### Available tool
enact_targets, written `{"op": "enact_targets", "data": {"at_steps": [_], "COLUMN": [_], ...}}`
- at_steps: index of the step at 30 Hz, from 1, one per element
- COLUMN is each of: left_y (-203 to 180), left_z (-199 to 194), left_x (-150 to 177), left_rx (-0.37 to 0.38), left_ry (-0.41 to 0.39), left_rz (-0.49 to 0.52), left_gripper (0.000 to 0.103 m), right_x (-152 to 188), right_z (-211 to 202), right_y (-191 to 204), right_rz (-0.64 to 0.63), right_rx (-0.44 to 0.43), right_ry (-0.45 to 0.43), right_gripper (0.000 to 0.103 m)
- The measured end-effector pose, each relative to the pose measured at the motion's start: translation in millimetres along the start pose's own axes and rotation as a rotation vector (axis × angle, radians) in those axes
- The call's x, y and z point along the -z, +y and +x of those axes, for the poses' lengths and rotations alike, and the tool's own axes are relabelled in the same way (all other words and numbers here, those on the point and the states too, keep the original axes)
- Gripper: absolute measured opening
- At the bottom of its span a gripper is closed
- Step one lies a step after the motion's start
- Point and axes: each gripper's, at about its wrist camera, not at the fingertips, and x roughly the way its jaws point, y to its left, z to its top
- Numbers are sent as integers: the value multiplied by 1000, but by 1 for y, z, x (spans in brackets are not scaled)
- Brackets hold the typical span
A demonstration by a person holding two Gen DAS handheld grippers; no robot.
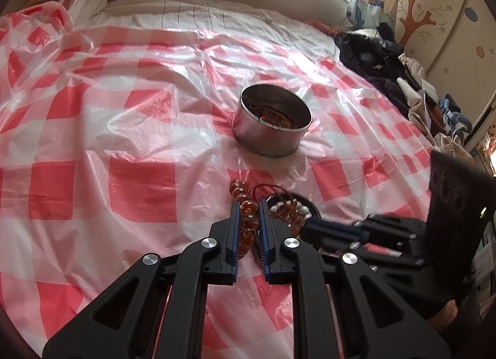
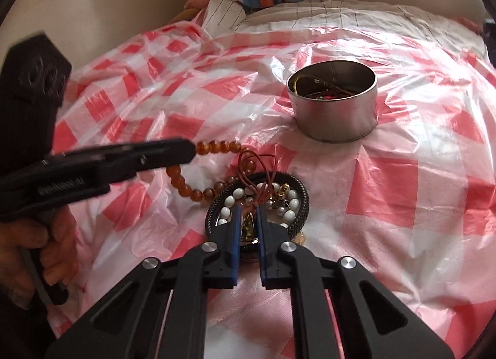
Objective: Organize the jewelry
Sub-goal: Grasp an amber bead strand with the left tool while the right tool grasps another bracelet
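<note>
Left wrist view shows the left gripper clamped on the amber glass-bead bracelet, which lies on the red-checked plastic sheet just beside the dark round tray. Its beads look slick and the strand limp, so gripping across one bead seems safest. The right gripper, reaching low into the tray, pinches a small gold pendant. A round steel tin waits beyond.

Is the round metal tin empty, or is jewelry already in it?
Not empty. The open metal tin holds a tangle of thin cord or chain, gold with red bits, seen in both views. Individual pieces cannot be told apart.
</note>
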Motion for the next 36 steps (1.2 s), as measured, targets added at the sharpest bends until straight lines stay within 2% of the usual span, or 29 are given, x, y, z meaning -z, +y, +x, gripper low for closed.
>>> {"op": "enact_targets", "data": {"at_steps": [3, 7, 8, 11, 14, 15, 16, 17, 18, 19, 22, 24, 25, 26, 27, 29, 30, 32, 36], "left_y": [2, 2, 3, 2, 1, 1, 0, 0, 0, 0, -1, -2, -2, -2, -1, -2, -3, -5, -8], "left_z": [8, 12, 12, 14, 16, 16, 16, 16, 15, 15, 16, 17, 18, 19, 21, 23, 23, 22, 16], "left_x": [3, 5, 5, 5, 5, 5, 4, 4, 4, 4, 4, 4, 4, 4, 5, 6, 6, 7, 5], "left_rx": [-12, -20, -19, -18, -20, -22, -24, -25, -25, -24, -27, -28, -30, -32, -35, -37, -32, -17, -11], "left_ry": [33, 38, 38, 42, 42, 41, 40, 40, 40, 40, 46, 51, 56, 60, 65, 71, 71, 69, 38], "left_rz": [-2, -4, -2, 0, 1, 3, 4, 6, 5, 4, 5, 6, 6, 7, 8, 9, 12, 23, 36], "left_gripper": [10, 10, 10, 10, 10, 10, 10, 10, 11, 11, 11, 11, 11, 11, 12, 12, 12, 12, 9], "right_x": [-3, -5, -7, -7, -6, -5, -4, -3, -2, -3, -3, 1, 2, 6, 7, 7, 7, 9, 5], "right_z": [-17, -39, -45, -54, -43, -38, -35, -36, -37, -39, -34, -26, -17, -11, -9, -11, -12, -18, -40], "right_y": [-13, -30, -33, -44, -55, -60, -62, -63, -61, -57, -47, -47, -44, -44, -42, -42, -44, -57, -74], "right_rz": [81, 166, 182, 222, 263, 286, 300, 304, 294, 261, 175, 155, 132, 110, 96, 90, 98, 203, 323], "right_rx": [-85, -155, -160, -110, -16, -17, -22, 0, 29, 62, 181, 186, 195, 212, 220, 215, 208, 74, -82], "right_ry": [-69, -165, -193, -230, -162, -138, -113, -111, -113, -112, -69, -19, 22, 46, 51, 51, 42, 14, -110], "right_gripper": [10, 10, 7, 6, 6, 6, 17, 46, 58, 61, 61, 60, 56, 48, 45, 14, 14, 14, 14]}}
